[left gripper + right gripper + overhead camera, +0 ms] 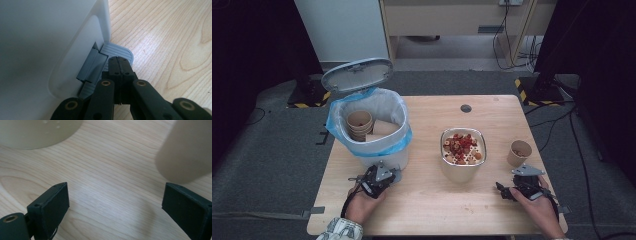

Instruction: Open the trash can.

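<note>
Done: your left gripper [119,65], jaws pressed together, rests on the bin's pedal [117,51], lid [357,75] up, cups [360,124] inside | Left: paper cup [519,153] stands on the table [427,200] by the bowl [463,155] | your right gripper [115,202] gapes wide, empty, just short of it.

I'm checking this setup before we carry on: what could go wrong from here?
1. The left gripper, jaws shut, presses the bin's grey pedal, which seems to hold the lid up. A slip off the pedal could drop the lid.
2. The right gripper, jaws open, sits close to the paper cup. A careless approach might tip it.
3. The full bowl stands nearby; a bump might spill food.
</note>
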Demonstrator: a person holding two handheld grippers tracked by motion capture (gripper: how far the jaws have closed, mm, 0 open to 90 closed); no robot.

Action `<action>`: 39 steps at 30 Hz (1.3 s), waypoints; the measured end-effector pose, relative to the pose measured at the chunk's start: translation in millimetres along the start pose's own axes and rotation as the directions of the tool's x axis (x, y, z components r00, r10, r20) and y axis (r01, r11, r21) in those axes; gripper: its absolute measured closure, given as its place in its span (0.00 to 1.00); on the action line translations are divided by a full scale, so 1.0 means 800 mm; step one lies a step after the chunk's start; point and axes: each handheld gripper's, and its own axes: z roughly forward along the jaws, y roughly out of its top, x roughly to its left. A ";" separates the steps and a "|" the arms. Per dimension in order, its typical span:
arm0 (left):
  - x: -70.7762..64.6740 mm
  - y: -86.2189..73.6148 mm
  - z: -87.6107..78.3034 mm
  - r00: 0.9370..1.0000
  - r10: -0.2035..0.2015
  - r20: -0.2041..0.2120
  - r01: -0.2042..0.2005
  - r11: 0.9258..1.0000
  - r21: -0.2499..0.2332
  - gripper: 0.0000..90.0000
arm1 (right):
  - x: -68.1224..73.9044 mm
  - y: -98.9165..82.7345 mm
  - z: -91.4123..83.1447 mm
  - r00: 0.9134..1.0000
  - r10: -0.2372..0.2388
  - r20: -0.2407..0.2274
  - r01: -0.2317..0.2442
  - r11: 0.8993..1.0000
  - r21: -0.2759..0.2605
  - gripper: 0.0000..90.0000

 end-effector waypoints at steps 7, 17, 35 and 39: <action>0.000 0.000 0.000 1.000 -0.001 0.000 0.001 1.000 0.000 1.00 | -0.013 -0.007 -0.014 0.996 0.065 0.062 -0.064 0.998 -0.022 0.08; 0.000 0.000 0.000 1.000 -0.002 0.003 0.002 1.000 -0.005 1.00 | -0.020 -0.007 -0.016 0.992 0.088 0.094 -0.084 0.995 -0.045 0.06; 0.000 0.000 0.000 1.000 0.000 0.003 0.000 1.000 -0.004 1.00 | -0.056 0.014 -0.006 0.972 0.189 0.138 -0.165 0.971 -0.173 0.07; 0.000 0.000 0.000 1.000 -0.001 0.005 0.001 1.000 -0.004 1.00 | -0.063 0.022 0.000 0.966 0.210 0.150 -0.180 0.965 -0.192 0.07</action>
